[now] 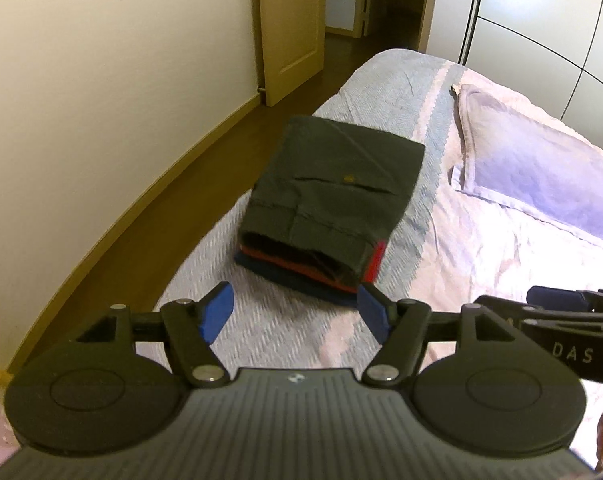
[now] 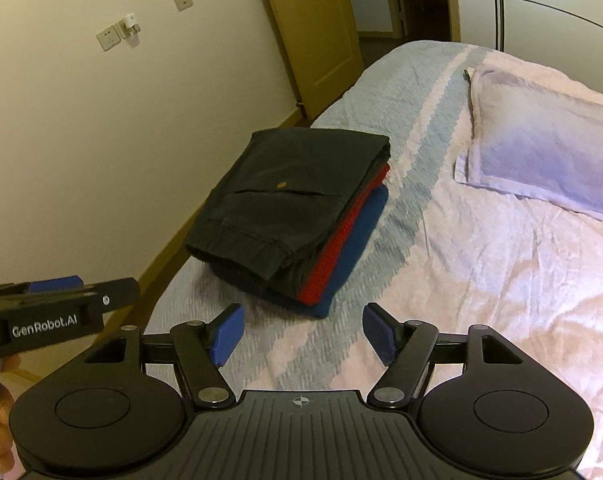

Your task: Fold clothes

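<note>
Folded clothes stack [image 1: 325, 200] lies just beyond both empty, parted claws (left [image 1: 295, 312], right [image 2: 303, 334])

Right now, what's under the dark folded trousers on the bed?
Under the dark trousers lie a red garment and a blue one; only their edges show, the rest covered.

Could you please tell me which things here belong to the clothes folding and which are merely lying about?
Belonging to the job: dark trousers, red garment, blue garment, stacked on the bed.

Lying about: pillow, door, wall socket.
</note>
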`<move>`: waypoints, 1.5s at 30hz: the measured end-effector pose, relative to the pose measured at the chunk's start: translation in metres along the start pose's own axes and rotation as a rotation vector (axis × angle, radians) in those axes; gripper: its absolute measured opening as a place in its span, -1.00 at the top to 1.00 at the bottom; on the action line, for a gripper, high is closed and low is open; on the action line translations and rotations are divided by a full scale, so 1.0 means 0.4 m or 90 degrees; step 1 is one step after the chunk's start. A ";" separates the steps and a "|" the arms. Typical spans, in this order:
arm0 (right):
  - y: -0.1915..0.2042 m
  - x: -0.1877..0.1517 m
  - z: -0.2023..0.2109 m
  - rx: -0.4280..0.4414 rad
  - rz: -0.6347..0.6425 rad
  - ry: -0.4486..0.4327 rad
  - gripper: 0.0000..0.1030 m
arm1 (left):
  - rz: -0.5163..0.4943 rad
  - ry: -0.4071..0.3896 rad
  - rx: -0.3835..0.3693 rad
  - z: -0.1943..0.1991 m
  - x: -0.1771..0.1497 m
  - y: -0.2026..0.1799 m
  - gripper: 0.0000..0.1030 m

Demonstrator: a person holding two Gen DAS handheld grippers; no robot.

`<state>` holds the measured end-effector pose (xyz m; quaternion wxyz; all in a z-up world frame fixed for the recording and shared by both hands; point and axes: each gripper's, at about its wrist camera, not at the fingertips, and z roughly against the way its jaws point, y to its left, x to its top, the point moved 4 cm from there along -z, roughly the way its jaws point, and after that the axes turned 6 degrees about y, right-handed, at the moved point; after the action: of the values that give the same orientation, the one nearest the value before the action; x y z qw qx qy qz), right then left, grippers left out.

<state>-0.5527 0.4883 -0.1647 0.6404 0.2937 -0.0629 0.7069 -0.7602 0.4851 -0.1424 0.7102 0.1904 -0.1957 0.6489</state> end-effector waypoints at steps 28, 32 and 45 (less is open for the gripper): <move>-0.067 0.019 -0.012 -0.021 0.055 0.043 -0.34 | 0.048 -0.011 0.024 -0.019 -0.012 -0.082 -0.28; -0.082 0.036 -0.042 -0.020 0.055 0.065 -0.34 | 0.049 0.009 0.019 -0.056 -0.001 -0.092 -0.28; -0.113 0.091 -0.128 -0.026 0.060 0.113 -0.34 | 0.057 0.047 0.016 -0.134 0.044 -0.099 -0.28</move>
<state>-0.5277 0.5513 -0.2016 0.6152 0.2135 -0.0342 0.7582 -0.7176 0.5245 -0.1794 0.6850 0.1663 -0.1694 0.6888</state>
